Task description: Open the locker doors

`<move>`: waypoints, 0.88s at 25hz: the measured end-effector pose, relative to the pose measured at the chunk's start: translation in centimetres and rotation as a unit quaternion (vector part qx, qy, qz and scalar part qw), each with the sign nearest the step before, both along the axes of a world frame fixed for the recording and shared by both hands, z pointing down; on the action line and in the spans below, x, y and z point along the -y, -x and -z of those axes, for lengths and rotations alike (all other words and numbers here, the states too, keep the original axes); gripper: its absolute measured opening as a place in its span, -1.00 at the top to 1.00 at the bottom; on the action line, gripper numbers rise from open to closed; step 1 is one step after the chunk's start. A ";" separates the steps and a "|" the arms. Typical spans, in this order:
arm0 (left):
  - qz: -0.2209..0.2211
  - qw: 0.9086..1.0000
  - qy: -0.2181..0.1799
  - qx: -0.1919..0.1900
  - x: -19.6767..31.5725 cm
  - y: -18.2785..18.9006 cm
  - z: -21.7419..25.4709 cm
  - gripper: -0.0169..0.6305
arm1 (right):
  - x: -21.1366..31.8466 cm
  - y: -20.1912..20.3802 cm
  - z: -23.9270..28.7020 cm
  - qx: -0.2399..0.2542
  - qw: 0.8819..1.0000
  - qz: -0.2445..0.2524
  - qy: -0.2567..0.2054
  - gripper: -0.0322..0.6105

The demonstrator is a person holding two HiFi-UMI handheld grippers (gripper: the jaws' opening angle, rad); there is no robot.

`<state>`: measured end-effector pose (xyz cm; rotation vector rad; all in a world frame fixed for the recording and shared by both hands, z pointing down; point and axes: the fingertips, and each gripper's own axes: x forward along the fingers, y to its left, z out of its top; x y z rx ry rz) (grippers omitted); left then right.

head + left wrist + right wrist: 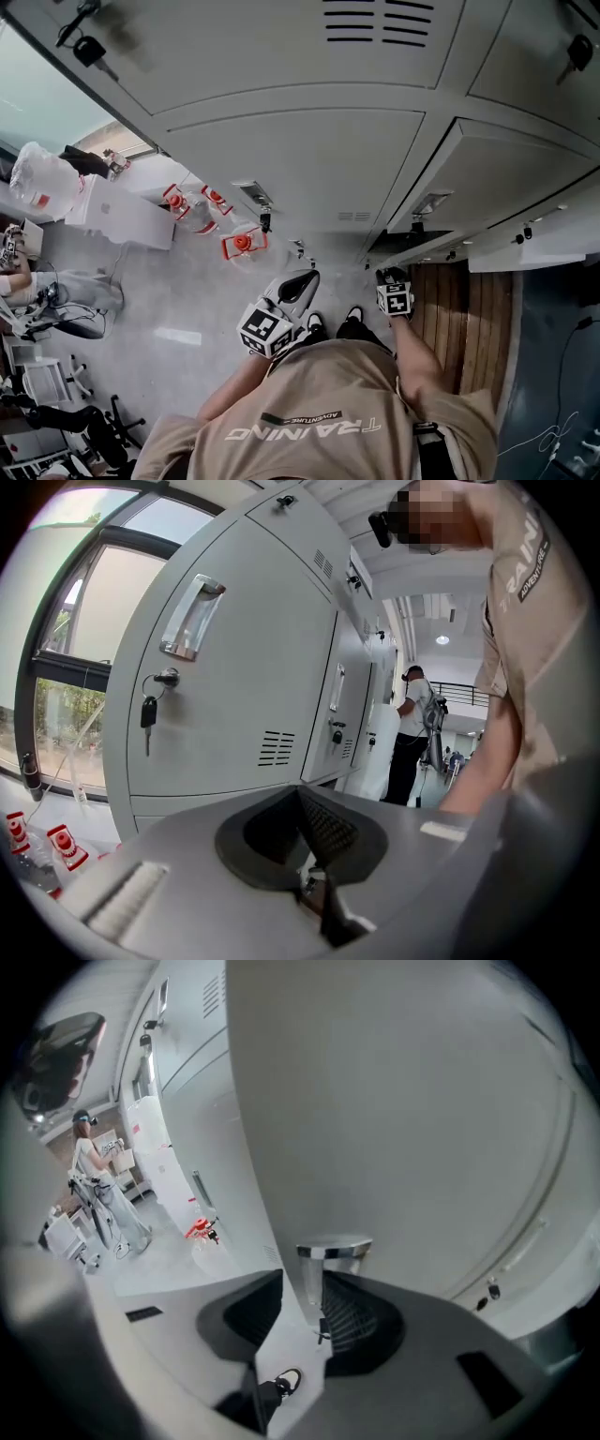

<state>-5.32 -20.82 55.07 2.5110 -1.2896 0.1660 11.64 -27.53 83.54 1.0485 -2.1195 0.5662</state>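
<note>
Low at the lockers, right tongs (314,1288) clamp the chrome handle (333,1249) of a locker door (422,1129) directly ahead; left tongs (314,850) sit pressed together, empty, farther away.

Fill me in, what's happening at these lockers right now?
A person stands at grey lockers, a gripper in each hand. The right gripper has its tongs clamped on a door handle, and that door stands partly open. The left gripper, tongs together and empty, faces a shut door with a key hanging from its lock.
</note>
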 end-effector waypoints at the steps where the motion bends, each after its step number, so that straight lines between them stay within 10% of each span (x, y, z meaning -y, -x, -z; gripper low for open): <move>1: -0.007 1.000 0.000 0.001 0.0 -0.2 -0.1 0.93 | -1.0 -0.9 0.0 0.002 1.000 -0.014 -0.002 0.59; 22: -0.133 0.991 0.001 -0.023 0.2 -6.2 0.1 0.93 | -11.8 -20.2 -0.1 -0.081 0.973 -0.214 0.019 0.59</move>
